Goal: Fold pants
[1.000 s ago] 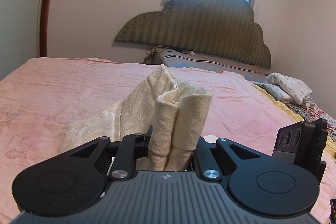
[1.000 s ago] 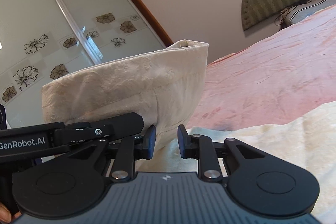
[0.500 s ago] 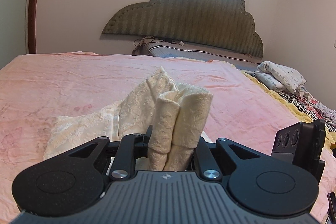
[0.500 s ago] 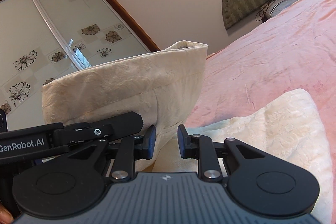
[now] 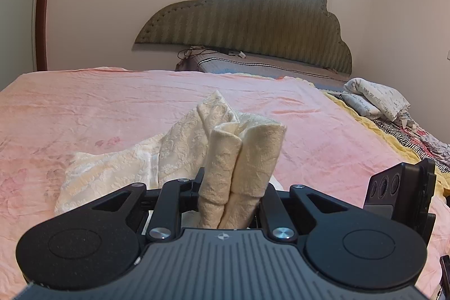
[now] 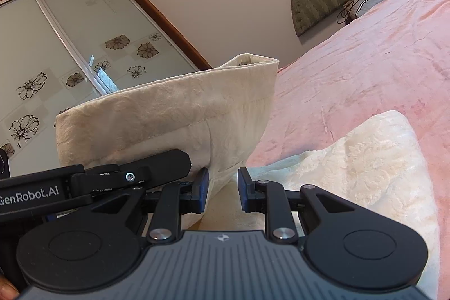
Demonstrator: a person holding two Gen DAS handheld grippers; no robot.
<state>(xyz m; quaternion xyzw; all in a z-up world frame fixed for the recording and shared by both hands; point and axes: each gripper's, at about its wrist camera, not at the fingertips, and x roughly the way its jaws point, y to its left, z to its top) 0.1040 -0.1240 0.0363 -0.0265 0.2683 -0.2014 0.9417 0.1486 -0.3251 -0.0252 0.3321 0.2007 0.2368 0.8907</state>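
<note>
The cream textured pants (image 5: 180, 148) lie partly on the pink bed sheet (image 5: 84, 108), with one end lifted. My left gripper (image 5: 230, 196) is shut on a bunched, doubled-over band of the pants, which sticks up between its fingers. In the right wrist view the lifted hem of the pants (image 6: 168, 120) stands up at left, held by the left gripper's finger (image 6: 135, 173) seen from the side. My right gripper (image 6: 223, 189) is open with a small gap; the cloth edge lies against its left pad. The rest of the pants (image 6: 374, 165) lies flat to the right.
The green padded headboard (image 5: 253, 24) and a mattress edge stand at the far end of the bed. A pile of patterned bedding (image 5: 377, 100) lies on the right side. A flowered sliding wardrobe door (image 6: 70, 61) is to the left.
Both grippers have carried the lifted end toward the headboard, so more of the folded pants lies flat on the sheet. The grips look unchanged.
</note>
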